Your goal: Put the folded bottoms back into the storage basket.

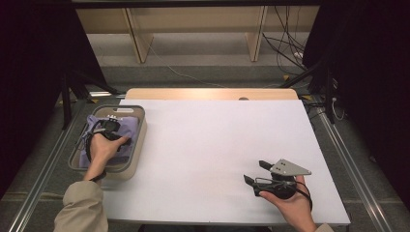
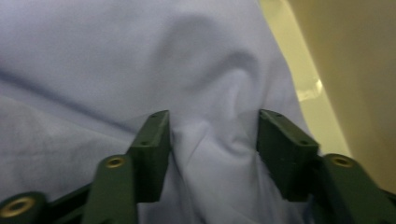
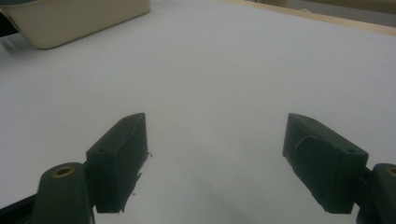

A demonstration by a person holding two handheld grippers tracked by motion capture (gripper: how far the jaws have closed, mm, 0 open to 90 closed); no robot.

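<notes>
A lavender cloth lies crumpled in a beige basket at the table's left edge. My left gripper reaches down into the basket. In the left gripper view its jaws stand partly closed, with a bunched fold of the cloth gathered between the pads and pressed on both sides. My right gripper rests low over the white table near the front right, pointing left. Its jaws stand wide open with nothing between them.
The white tabletop stretches between the two hands. The basket's beige wall rises close on the right of the left gripper; its corner shows far off in the right gripper view. Wooden shelving and cables lie beyond the table.
</notes>
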